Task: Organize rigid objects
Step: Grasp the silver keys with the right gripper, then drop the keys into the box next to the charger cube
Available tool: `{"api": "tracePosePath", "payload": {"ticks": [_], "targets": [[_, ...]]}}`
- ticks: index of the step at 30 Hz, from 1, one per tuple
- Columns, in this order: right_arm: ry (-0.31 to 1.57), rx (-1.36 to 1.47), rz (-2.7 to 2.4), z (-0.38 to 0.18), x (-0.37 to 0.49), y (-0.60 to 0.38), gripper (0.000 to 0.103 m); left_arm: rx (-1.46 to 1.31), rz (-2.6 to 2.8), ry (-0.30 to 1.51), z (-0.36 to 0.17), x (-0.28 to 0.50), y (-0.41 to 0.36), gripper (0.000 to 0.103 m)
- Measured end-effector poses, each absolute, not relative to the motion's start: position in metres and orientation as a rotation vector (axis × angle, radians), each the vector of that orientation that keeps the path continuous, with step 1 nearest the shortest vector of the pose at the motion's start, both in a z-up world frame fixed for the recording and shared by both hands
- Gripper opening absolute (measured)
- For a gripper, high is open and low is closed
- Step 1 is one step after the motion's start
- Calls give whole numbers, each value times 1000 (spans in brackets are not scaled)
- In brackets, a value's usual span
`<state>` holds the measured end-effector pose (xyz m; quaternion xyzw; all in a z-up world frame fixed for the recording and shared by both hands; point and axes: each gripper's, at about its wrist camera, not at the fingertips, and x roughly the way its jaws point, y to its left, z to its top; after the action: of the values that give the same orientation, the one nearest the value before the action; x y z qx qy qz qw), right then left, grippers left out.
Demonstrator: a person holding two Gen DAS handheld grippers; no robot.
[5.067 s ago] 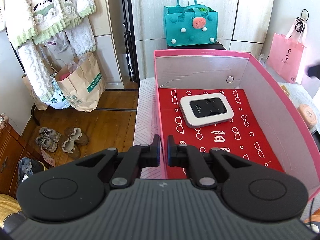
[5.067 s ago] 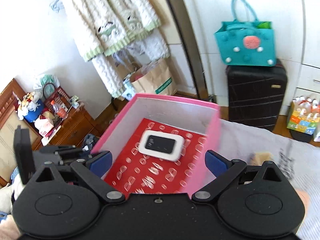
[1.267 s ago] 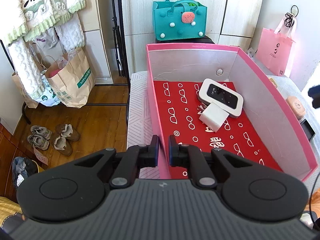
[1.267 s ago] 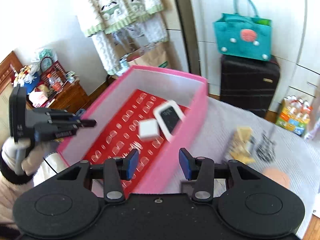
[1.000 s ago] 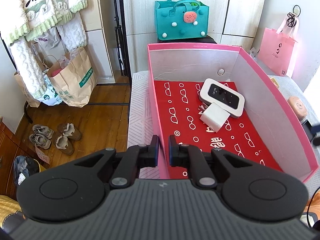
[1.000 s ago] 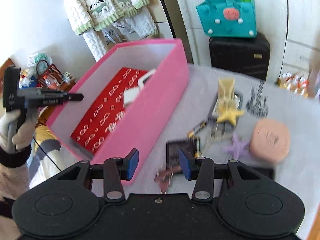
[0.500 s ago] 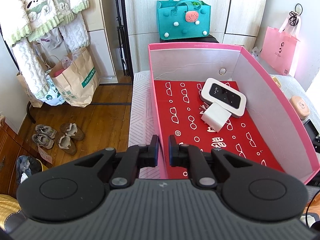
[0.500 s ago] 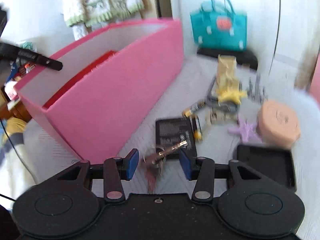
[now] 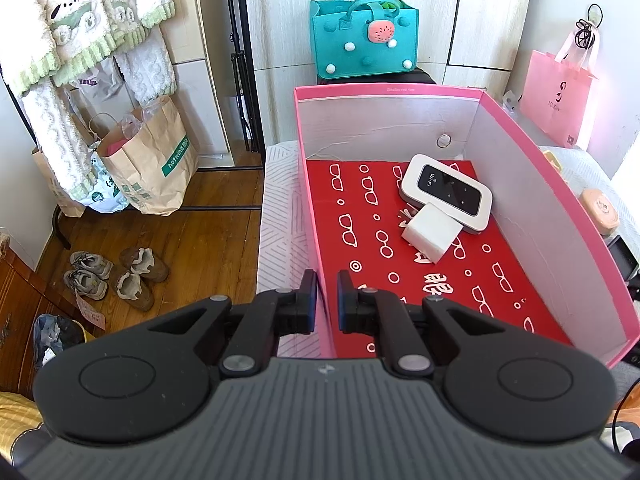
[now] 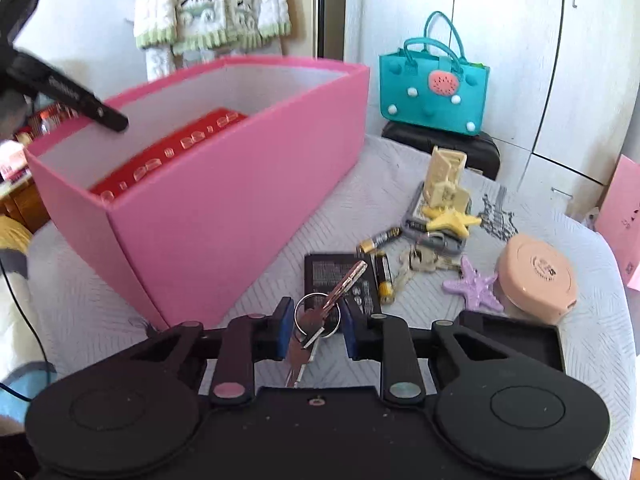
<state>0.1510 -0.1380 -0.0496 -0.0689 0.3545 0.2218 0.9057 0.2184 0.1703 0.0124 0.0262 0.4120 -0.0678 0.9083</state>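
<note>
- The left hand-held gripper (image 9: 326,300) is pinched almost closed on the near-left wall of the pink box (image 9: 316,216).
- The right hand-held gripper (image 10: 314,326), partly open, straddles the key ring (image 10: 316,320) on the bed (image 10: 100,300), not yet clamped. Keys judged light, stiff, slippery; grip the ring.

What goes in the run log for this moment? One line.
left gripper: shut on box wall | right gripper: open around keys | box: router, charger | keys: on bed, ungrasped
</note>
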Motion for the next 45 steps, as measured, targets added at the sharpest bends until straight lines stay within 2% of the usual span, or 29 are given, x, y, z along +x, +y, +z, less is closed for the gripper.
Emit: {"api": "tracePosePath", "payload": {"ticks": [13,22,30,37,45], "targets": [[734,-87,453,-18,166,-154,29,52,-142,862,14,222,169,9],[658,-143,459,39,176,-149,29,40,-133,859,14,222,169,9],[578,-58,604,82,183,-123,29,20,-133,844,17,220,173,9],[684,-32,731,63,202,-87,29,39,-148,842,22,222,172,9],[787,-196,656,24,230,-47,29,63,-143,813,19,216,171,6]]}}
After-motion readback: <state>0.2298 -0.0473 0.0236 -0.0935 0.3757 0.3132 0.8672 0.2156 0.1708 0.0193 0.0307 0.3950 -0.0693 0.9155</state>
